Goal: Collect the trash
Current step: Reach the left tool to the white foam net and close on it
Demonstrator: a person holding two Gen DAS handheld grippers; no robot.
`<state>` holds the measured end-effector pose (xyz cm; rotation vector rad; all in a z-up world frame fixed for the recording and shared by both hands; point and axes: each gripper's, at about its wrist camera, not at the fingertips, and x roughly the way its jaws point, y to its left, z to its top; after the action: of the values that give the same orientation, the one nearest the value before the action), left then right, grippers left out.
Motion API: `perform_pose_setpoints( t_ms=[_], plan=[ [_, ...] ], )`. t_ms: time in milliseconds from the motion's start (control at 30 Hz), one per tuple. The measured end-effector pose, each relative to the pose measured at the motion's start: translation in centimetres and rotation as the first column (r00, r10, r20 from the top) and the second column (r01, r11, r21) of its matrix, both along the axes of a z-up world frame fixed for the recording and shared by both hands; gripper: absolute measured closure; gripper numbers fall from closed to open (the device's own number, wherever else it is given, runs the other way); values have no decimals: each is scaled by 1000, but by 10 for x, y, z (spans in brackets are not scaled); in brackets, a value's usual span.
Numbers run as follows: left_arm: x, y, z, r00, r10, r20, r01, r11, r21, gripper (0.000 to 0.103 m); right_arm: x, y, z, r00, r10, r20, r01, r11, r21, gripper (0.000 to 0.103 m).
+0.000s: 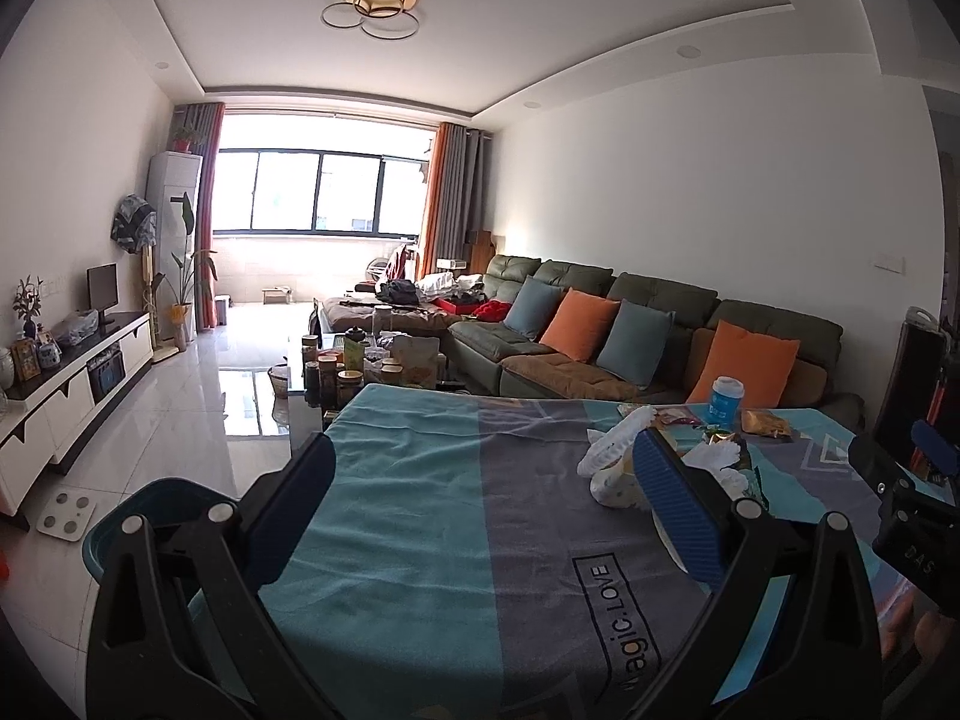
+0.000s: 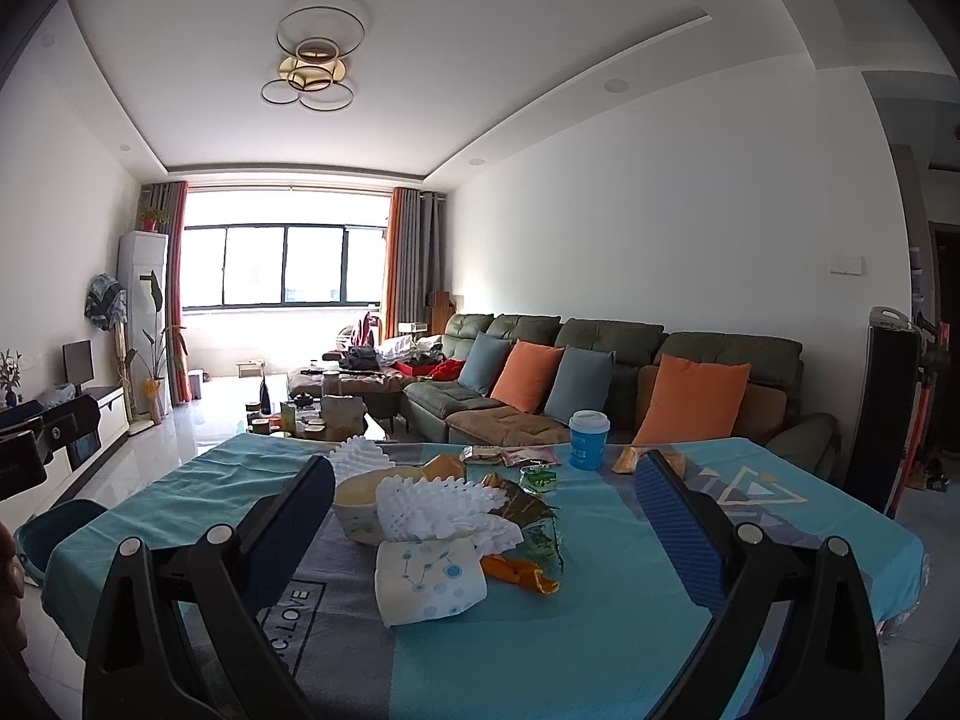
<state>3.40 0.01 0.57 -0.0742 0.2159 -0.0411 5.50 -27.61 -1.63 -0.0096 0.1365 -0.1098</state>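
- The counter (image 2: 630, 660) is covered with a teal and grey cloth and fills the near half of both views; behind it stands a green sofa (image 2: 600, 372) with orange and blue cushions.
- At the near left, low beside the counter edge, there is a teal bin (image 1: 150, 516); I judge the trash must go there.
- The trash lies in a loose group on the middle and far part of the counter: a folded white paper with blue dots (image 2: 429, 582), a white foam net (image 2: 438, 507) just behind it, a pale bowl (image 2: 360, 501), dark and green wrappers (image 2: 534, 504), an orange peel (image 2: 519, 576), and a blue cup (image 2: 587, 440) at the far side.
- The right tongs (image 2: 485, 531) are wide open and grip nothing; they hover above the counter, level, with the paper and the net between the fingers.
- The left tongs (image 1: 485, 501) are also wide open and empty, above the bare cloth left of the pile; the right finger (image 1: 678, 510) is just beside the foam net (image 1: 618, 438).
- To do this step well, I think the right tongs should go down on the paper, the nearest piece, and close low near the cloth so the thin sheet does not slip out.
- The foam net is light and may come along or fall aside, so a slow lift is better.
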Motion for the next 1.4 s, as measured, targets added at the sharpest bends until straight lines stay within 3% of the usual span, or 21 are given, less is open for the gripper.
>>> perform_pose_setpoints(
  t_ms=[167, 367, 500, 600, 700, 1200, 1400],
  plan=[
    [25, -11, 4, 1000, -21, -11, 21, 1000, 16, 5, 24, -7, 1, 999, 13, -44, -14, 1000, 0, 6],
    [67, -26, 3, 993, -88, -85, 90, 996, 18, 5, 52, -14, -3, 993, 30, -116, -30, 1000, 0, 6],
    [103, -44, -8, 974, -160, -159, 168, 985, 41, 5, 68, -14, -10, 984, 39, -172, -41, 999, -3, 6],
    [131, -61, -19, 963, -175, -204, 199, 974, 105, 5, 75, -13, -14, 978, 53, -203, -52, 999, 7, 6],
    [160, -72, -28, 951, -199, -238, 229, 968, 105, 5, 82, -12, -18, 974, 57, -221, -57, 998, 8, 6],
    [225, -123, -43, 929, -254, -268, 300, 943, 147, 5, 117, 0, -28, 951, 93, -293, -88, 996, 32, 6],
    [237, -125, -46, 927, -254, -278, 302, 942, 147, 16, 124, 3, -30, 947, 102, -305, -94, 995, 42, 7]
  ],
)
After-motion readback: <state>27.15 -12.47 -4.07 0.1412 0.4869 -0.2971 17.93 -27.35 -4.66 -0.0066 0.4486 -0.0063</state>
